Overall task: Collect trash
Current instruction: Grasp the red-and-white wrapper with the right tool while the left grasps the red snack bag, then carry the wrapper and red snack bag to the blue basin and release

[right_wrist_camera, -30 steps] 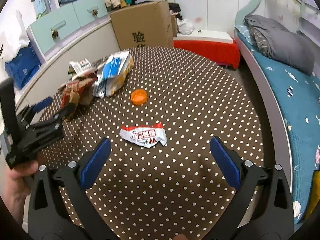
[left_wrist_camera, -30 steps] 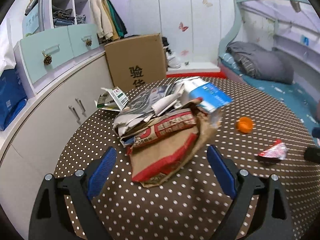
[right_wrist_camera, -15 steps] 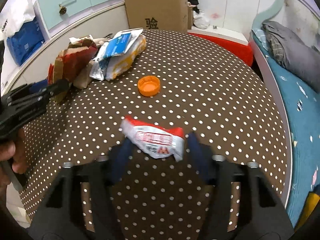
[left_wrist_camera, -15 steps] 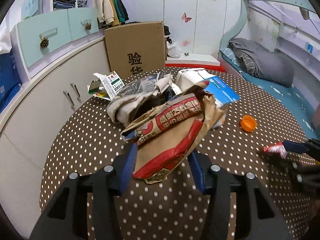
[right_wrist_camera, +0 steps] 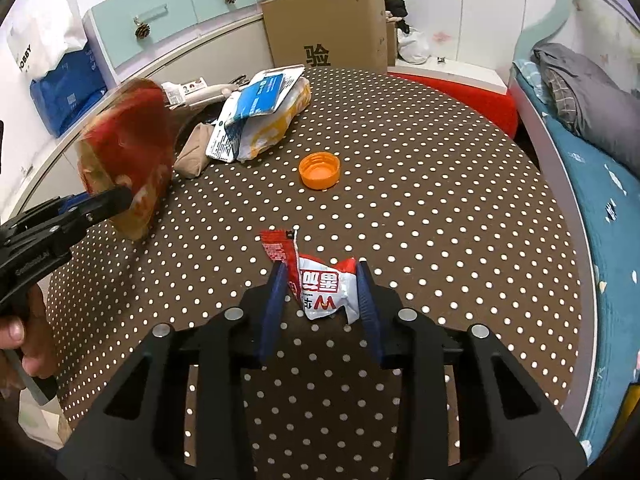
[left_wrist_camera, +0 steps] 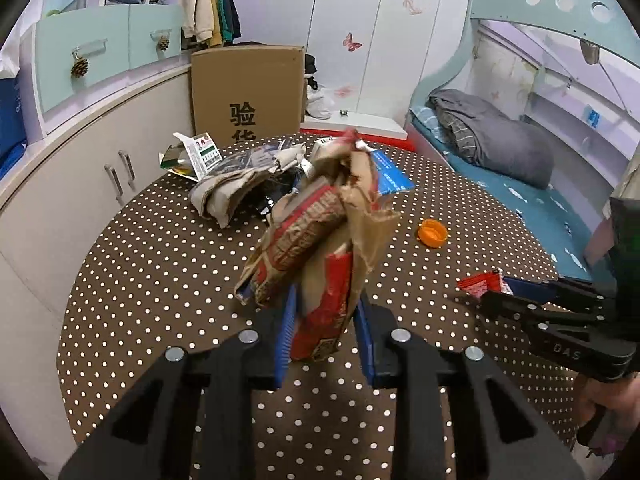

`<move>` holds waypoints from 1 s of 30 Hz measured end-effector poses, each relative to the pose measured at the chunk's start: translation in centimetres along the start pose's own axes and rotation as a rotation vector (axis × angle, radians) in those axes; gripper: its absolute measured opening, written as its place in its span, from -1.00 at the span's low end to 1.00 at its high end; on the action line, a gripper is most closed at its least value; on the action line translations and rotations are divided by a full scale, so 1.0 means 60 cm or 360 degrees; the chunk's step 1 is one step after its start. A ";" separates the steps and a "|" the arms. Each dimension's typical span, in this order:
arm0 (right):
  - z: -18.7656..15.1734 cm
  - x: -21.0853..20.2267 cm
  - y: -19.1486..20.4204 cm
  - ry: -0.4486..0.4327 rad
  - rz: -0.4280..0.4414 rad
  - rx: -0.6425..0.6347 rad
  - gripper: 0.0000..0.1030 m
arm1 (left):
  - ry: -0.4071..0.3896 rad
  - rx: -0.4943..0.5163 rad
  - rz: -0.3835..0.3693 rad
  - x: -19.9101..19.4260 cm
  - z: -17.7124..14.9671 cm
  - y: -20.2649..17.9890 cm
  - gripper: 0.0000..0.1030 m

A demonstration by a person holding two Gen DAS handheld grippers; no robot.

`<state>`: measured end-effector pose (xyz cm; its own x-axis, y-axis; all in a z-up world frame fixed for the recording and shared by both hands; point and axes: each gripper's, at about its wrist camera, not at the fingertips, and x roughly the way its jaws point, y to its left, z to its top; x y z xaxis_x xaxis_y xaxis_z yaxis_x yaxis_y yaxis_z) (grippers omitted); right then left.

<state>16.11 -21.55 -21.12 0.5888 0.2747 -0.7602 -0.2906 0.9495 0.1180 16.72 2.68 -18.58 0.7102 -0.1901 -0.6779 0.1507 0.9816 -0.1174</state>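
here, above the dotted table [right_wrist_camera: 440,184] beside a bed [right_wrist_camera: 600,184], left tongs [left_wrist_camera: 326,332] clamp a paper bag [left_wrist_camera: 320,248], right tongs [right_wrist_camera: 322,300] a wrapper [right_wrist_camera: 324,288].

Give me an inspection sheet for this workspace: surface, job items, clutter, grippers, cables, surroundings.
Surface: round table with a brown polka-dot cover.
Job's things: brown and red paper bag lifted off the table; red and white wrapper held just above it; orange bottle cap lying loose, open side up.
Clutter: pile of packets and papers at the far edge of the table.
Grippers: left hand-held gripper shut on the bag; right hand-held gripper shut on the wrapper.
Cables: nothing seen.
Surroundings: cardboard box behind the table, cabinets to the left, bed to the right.
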 end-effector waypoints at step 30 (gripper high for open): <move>0.016 -0.138 -0.107 -0.0269 -0.0074 0.0192 -0.34 | -0.0171 0.0056 -0.0335 -0.054 0.078 -0.117 -0.57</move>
<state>13.83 -29.80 -14.97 0.7205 0.2421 -0.6498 -0.1738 0.9702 0.1687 16.59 -3.67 -12.15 0.7295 -0.3932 -0.5596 0.3255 0.9192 -0.2214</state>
